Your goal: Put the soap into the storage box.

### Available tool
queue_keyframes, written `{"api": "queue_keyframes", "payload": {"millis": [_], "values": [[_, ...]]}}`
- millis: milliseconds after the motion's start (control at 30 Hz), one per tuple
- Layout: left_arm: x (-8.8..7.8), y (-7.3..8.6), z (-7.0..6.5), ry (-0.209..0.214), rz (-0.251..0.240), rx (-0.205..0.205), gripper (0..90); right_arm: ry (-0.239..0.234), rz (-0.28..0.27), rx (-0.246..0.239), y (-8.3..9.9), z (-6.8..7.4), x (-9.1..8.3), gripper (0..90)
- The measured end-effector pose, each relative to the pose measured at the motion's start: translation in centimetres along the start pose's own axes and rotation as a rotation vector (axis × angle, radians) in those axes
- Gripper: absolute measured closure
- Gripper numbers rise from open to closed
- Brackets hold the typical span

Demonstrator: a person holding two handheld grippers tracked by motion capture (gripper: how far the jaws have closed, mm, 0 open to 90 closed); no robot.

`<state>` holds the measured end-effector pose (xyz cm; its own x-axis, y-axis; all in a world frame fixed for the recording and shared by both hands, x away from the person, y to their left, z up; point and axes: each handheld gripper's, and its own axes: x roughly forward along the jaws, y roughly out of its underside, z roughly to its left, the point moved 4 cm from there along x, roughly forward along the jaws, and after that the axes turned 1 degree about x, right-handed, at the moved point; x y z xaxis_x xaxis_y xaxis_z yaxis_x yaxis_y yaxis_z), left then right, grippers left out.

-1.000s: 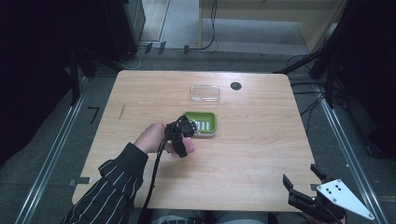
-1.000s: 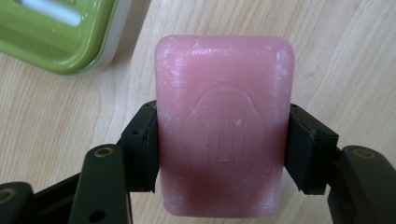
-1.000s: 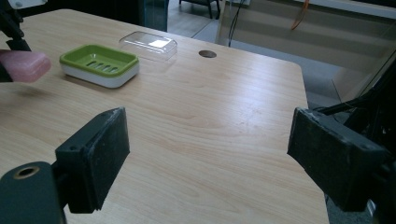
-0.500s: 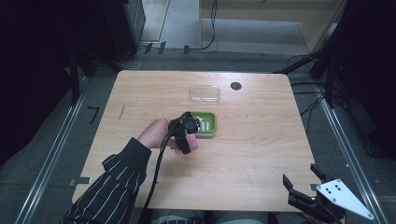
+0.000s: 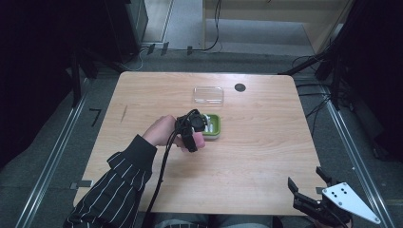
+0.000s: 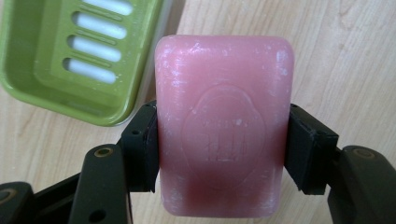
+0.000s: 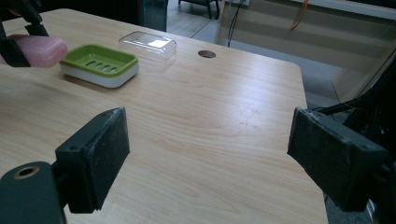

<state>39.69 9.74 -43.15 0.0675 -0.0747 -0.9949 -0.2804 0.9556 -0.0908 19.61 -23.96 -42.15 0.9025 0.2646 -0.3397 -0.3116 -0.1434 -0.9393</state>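
Near the table's centre, the left gripper (image 5: pixel 196 135) clamps a pink soap bar (image 6: pixel 223 126) by its two long sides, both black pads pressed flat against it. Seen along the jaws in the left gripper view, the bar hangs over bare wood with the green soap dish (image 6: pixel 79 51) lying at about ten o'clock from it, close beside but not yet beneath. From the high view, the dish (image 5: pixel 216 126) sits just at three o'clock of the gripping hand, and a clear lid (image 5: pixel 208 94) rests on the table at twelve o'clock from the dish, apart from it. The right gripper (image 5: pixel 317 202) waits at the table's near right corner, at roughly five o'clock from the dish, its jaws spread wide with nothing between them (the right gripper view shows only tabletop in the gap).

Progress, as judged: the soap is picked up and carried almost to the dish, whose slotted tray is empty. Remaining appear to be setting the bar into the dish, releasing it, and probably fitting the clear lid on top.
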Motion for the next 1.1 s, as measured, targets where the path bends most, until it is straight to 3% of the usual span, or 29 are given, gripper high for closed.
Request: {"api": "queue_keyframes", "payload": {"millis": [1100], "values": [[-0.2,-1.5,2.0,-0.007,-0.011,0.051,38.3,0.003,0.001,-0.001,0.0,0.0,0.0,12.9]]}}
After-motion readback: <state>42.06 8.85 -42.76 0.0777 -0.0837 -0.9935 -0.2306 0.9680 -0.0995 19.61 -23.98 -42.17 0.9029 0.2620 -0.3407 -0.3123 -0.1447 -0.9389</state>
